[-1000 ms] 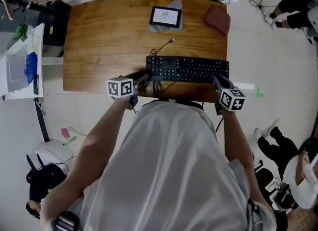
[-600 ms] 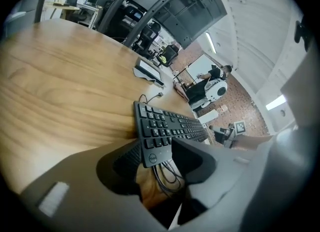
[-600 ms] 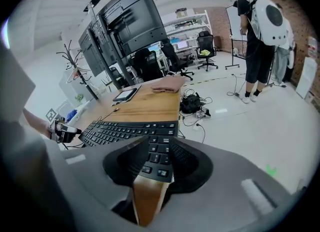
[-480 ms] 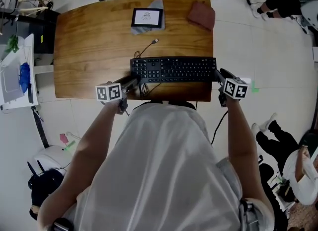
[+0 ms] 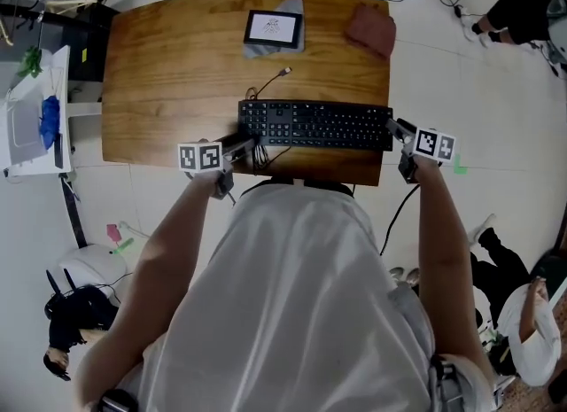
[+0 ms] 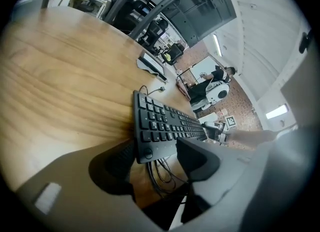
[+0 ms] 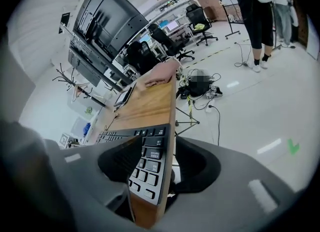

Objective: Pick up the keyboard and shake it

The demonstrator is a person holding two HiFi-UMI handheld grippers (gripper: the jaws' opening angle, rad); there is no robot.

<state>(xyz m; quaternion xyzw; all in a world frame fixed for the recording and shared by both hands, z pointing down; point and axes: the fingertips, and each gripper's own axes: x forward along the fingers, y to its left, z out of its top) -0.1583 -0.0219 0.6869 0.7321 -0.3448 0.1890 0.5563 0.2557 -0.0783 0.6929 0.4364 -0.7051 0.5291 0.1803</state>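
Black keyboard [image 5: 314, 124] lies unpinched, ends between wide, just-opened jaws of left gripper [image 5: 245, 143] and right gripper [image 5: 398, 128].

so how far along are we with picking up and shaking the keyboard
Done: both tools are in place, the left tool at the left end of the keyboard, the right tool at its right end, each end between open jaws. In hand: the jaws have just been opening and neither pair presses on it; it lies flat on the table. Left, as far as the pictures show: closing, lifting, shaking.
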